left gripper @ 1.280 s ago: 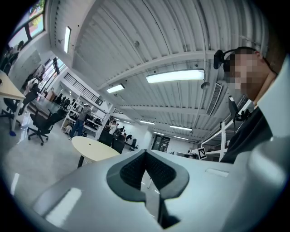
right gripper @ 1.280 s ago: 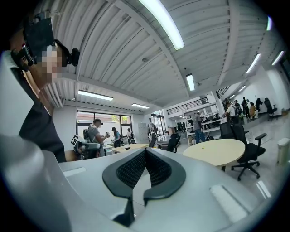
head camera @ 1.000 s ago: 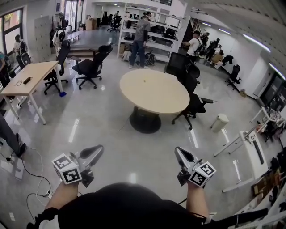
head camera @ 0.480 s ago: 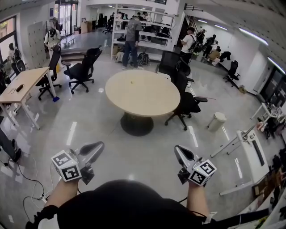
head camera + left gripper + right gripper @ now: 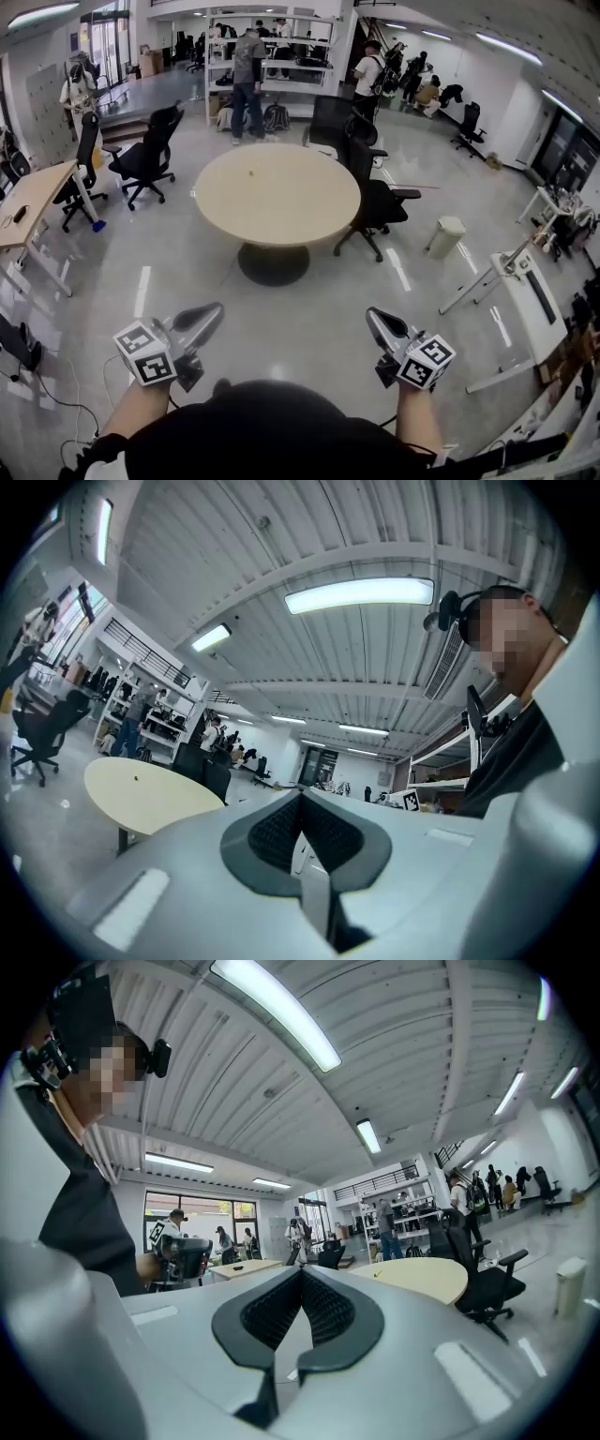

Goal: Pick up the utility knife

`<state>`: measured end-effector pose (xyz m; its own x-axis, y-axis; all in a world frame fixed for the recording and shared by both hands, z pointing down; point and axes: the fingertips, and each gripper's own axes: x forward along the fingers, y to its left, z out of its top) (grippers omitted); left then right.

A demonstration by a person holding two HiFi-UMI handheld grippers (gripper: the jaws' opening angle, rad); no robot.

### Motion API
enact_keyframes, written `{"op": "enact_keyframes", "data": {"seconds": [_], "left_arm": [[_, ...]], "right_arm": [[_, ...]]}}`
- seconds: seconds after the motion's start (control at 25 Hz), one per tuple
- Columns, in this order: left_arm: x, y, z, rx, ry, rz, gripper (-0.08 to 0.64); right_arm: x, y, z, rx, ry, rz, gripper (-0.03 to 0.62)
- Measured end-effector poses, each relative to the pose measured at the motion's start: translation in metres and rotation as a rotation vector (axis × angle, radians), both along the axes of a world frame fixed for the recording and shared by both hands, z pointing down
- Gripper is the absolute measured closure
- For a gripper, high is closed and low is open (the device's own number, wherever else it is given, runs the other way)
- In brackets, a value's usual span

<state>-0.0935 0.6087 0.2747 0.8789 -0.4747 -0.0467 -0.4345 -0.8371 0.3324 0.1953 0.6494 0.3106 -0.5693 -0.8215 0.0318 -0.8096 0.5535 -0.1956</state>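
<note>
At the far left a black office chair [image 5: 141,157] stands well apart from the round surface [image 5: 309,211] in the middle of the room. Low in the head view, the left tongs [image 5: 211,311] are held level over the bare floor, closed pad against pad with nothing between them. The only candidate for the utility knife is a small yellowish object [image 5: 250,172] lying alone on the round surface, left of its middle; it is too small to identify with certainty, and it is well apart from both tongs. At the surface's right edge a second black chair [image 5: 377,202] is pulled in close, with a pale waste bin [image 5: 446,236] further right. The right tongs [image 5: 374,317] are likewise closed and empty, pointing level toward the surface. The task has not really begun, as I judge it: the approach comes first. 3 things could go wrong. The yellow object may not be the knife at all. Tongs that arrive closed would push a slim object across the smooth top instead of gripping it. The chair on the right narrows the way in on that side, so a reach from there may snag on it.
</note>
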Motion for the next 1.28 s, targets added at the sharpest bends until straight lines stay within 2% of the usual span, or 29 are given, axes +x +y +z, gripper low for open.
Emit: {"op": "enact_keyframes", "data": {"seconds": [0.24,0.56,0.96,1.28], "left_arm": [[-0.014,-0.062,0.012,-0.009,0.047,0.063,0.561],[-0.078,-0.171,0.003,0.014,0.062,0.105,0.561],[-0.159,-0.283,0.021,-0.015,0.071,0.061,0.561],[-0.163,-0.341,0.033,-0.045,0.067,0.055,0.561]], "right_arm": [[-0.017,-0.044,-0.003,-0.003,0.049,0.058,0.578],[-0.084,-0.144,-0.022,0.026,0.051,0.098,0.577],[-0.152,-0.261,-0.016,0.004,0.072,0.080,0.577],[-0.155,-0.320,-0.006,-0.031,0.079,0.071,0.577]]}}
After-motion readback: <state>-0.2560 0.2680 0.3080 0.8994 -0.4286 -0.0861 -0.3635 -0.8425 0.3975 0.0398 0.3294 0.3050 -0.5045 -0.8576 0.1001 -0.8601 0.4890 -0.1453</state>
